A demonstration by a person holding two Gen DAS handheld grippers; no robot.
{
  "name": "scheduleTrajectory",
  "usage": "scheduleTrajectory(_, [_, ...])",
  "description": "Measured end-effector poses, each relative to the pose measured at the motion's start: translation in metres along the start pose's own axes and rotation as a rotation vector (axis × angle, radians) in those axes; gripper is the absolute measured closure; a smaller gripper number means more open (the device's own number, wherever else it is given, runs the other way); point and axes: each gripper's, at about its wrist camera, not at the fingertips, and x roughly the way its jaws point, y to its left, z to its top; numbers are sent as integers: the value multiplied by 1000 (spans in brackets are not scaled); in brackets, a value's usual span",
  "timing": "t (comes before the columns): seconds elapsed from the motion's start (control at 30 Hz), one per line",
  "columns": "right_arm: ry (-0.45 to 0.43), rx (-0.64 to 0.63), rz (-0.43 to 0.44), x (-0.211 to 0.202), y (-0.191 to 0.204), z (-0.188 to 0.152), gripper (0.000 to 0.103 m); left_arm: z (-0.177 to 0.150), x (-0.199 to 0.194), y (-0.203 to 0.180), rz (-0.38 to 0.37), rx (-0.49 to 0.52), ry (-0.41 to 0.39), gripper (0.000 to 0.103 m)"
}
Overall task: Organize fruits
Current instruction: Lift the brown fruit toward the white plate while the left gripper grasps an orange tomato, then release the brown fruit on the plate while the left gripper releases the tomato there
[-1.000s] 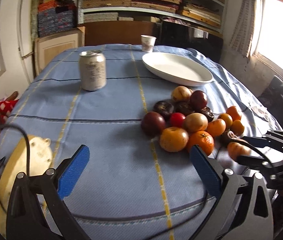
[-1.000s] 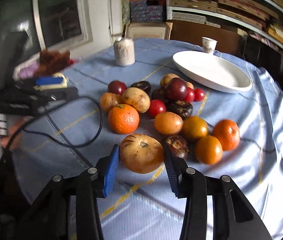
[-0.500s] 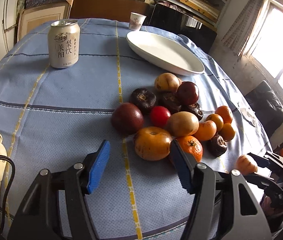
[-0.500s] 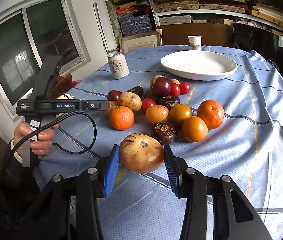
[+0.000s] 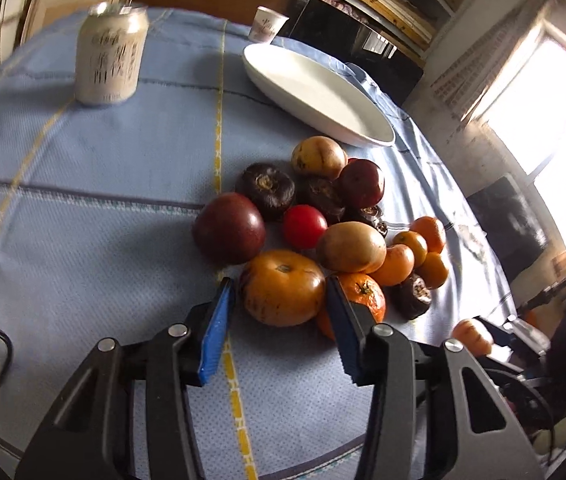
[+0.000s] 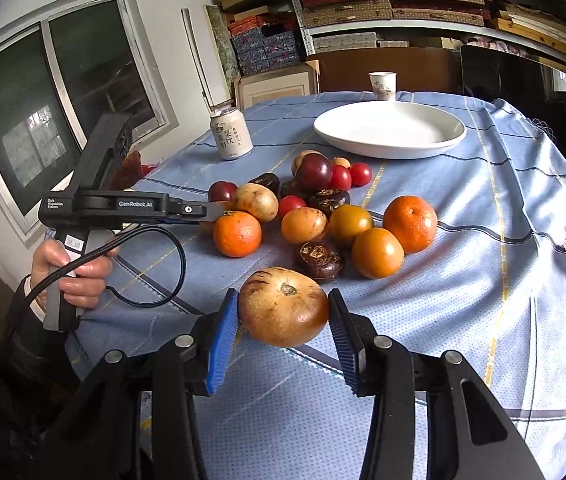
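can label blurred, tangerine half hidden (behind pad)

The left gripper, angled down, has just been closing with an orange fruit between its jaws, while the right gripper clamps a tan one.

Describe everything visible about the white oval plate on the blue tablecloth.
The white oval plate looks like glossy ceramic, shallow with a raised rim, and holds nothing. It sits flat on the blue tablecloth beyond the fruit pile, apart from it. A paper cup stands just behind; a drink can stands off to its left.
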Motion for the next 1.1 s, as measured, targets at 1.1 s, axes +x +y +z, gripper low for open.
scheduleTrajectory(1.1, [31,252,-129,141,-150,177,57,205,95,-74,227,240,87,59])
